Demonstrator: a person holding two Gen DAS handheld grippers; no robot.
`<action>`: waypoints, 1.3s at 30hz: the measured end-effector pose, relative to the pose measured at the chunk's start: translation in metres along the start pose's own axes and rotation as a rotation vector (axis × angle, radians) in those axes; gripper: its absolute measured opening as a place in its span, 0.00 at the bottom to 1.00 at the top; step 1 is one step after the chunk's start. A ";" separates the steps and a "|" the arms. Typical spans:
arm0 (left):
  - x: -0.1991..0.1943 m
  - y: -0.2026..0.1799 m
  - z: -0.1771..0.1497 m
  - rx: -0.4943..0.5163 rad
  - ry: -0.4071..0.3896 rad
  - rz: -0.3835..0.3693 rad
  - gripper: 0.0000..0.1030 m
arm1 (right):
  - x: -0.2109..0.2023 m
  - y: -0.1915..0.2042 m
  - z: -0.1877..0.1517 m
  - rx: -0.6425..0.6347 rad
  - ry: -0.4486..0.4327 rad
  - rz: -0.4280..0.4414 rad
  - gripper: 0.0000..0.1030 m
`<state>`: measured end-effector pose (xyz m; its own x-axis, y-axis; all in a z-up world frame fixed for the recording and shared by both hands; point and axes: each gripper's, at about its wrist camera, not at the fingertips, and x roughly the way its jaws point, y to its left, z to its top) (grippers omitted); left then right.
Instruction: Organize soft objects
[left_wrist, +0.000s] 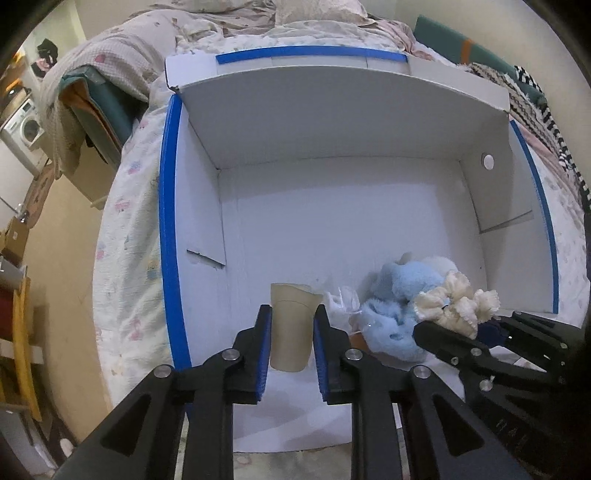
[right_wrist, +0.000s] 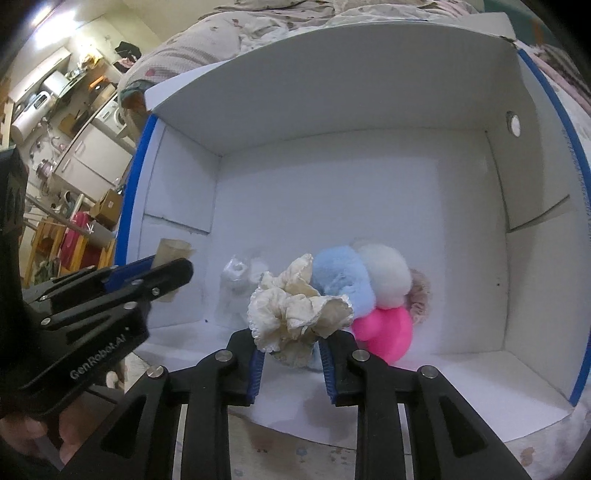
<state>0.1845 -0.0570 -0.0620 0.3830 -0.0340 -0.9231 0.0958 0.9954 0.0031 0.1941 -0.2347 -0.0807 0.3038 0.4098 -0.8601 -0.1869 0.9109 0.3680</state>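
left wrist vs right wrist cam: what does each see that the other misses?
Only left wrist: the left gripper head-on, fingers closed on the beige fabric roll; washing machine.

Only right wrist: pink ball, white fluffy ball, and the right gripper head-on, clamping the cream scrunchie.

Both: the white box with blue edging, the light-blue plush, the scrunchie, clear plastic wrap.
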 end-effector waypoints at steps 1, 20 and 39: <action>0.000 0.000 0.000 -0.003 0.001 -0.006 0.19 | -0.001 -0.003 0.000 0.002 -0.001 -0.001 0.31; -0.041 0.006 -0.014 0.011 -0.129 0.033 0.53 | -0.031 -0.002 -0.014 -0.020 -0.067 -0.117 1.00; -0.124 0.061 -0.068 -0.165 -0.387 0.089 0.94 | -0.140 0.018 -0.049 0.065 -0.443 -0.163 1.00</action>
<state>0.0807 0.0138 0.0266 0.7028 0.0533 -0.7093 -0.0900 0.9958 -0.0144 0.1025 -0.2778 0.0296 0.6962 0.2296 -0.6801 -0.0490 0.9605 0.2741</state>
